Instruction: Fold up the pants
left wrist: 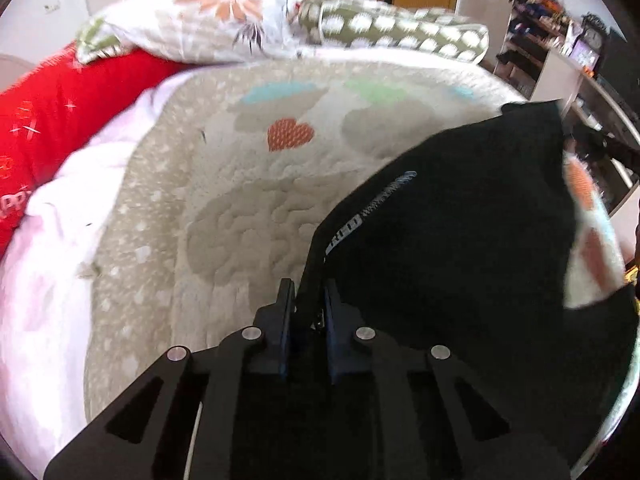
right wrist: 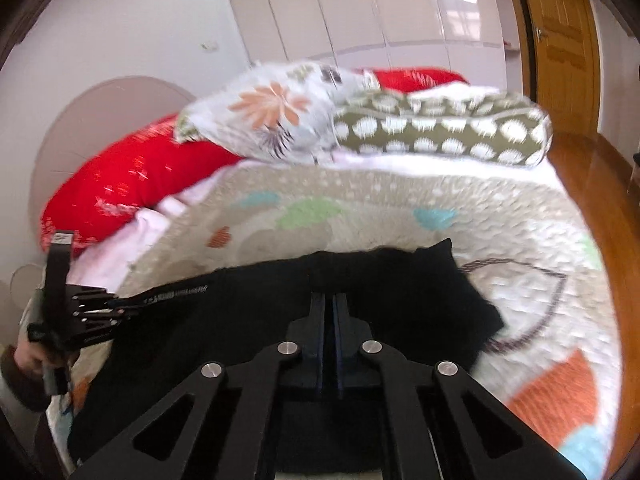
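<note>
- At the far left of the left wrist view lies a red pillow (left wrist: 52,128) printed with pale sparkle marks; some pale letters near its lower end are cut off and too blurred to read.
- Beside it a pale pink sheet (left wrist: 44,248) runs down the bed's edge, and the beige quilt (left wrist: 180,184) with a red heart and blue and green patches covers the bed.
- At the head of the bed rest a floral pillow (left wrist: 208,20) and an olive bolster (left wrist: 396,28) with white spots.
- The left gripper (left wrist: 308,300) is clamped on the edge of the black pants (left wrist: 460,220); the fabric edge rises taut between its nearly closed jaws.
- A white label along that edge carries lettering that looks like "RED", followed by smaller print too blurred to read.
- The pants lie spread on the quilt at the right of this view.
- In the right wrist view, a hand (right wrist: 28,360) at the far left holds the left gripper's handle.
- The right gripper (right wrist: 330,300) has its jaws pressed together on the pants' dark upper edge.
- To the right stands a wooden door (right wrist: 564,48).
</note>
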The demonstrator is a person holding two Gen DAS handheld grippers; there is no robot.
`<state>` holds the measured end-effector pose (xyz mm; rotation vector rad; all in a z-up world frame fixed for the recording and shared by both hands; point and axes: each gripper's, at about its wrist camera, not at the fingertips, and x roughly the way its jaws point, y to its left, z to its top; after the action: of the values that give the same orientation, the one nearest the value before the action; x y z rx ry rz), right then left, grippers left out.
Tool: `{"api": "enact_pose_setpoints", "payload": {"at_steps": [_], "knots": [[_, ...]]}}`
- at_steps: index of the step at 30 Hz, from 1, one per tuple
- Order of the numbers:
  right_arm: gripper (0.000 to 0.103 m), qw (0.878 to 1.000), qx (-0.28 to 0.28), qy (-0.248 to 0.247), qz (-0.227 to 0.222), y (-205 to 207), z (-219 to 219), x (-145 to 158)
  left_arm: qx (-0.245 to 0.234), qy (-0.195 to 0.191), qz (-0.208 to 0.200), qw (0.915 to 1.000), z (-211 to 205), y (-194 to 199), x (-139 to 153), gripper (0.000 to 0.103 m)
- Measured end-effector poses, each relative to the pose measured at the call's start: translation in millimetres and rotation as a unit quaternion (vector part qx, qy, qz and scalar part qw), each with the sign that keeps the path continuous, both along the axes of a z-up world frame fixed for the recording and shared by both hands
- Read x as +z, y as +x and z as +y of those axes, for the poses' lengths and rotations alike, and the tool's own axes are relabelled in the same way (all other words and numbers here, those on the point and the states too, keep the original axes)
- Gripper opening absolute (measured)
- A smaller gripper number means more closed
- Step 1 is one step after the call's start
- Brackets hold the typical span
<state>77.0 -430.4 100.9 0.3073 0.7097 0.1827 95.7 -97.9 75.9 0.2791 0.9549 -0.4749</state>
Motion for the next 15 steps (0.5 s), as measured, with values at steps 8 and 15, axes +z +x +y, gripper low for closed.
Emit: {"api": "enact_pose_setpoints", "payload": {"at_steps": [8,15], "knots": [[0.000,0.999,-0.002,0.004,-0.032,-116.1,-28.1,29.5,-0.052,-0.069,-0.059,0.9945,10.8,-116.2,54.9,0.011],[0.061,0.999,-0.019,0.040,0.004,-109.2,-26.7,16.2,-0.081,-0.067,-0.061,0.9926,-9.5,-176.6,42.4,0.011]]}}
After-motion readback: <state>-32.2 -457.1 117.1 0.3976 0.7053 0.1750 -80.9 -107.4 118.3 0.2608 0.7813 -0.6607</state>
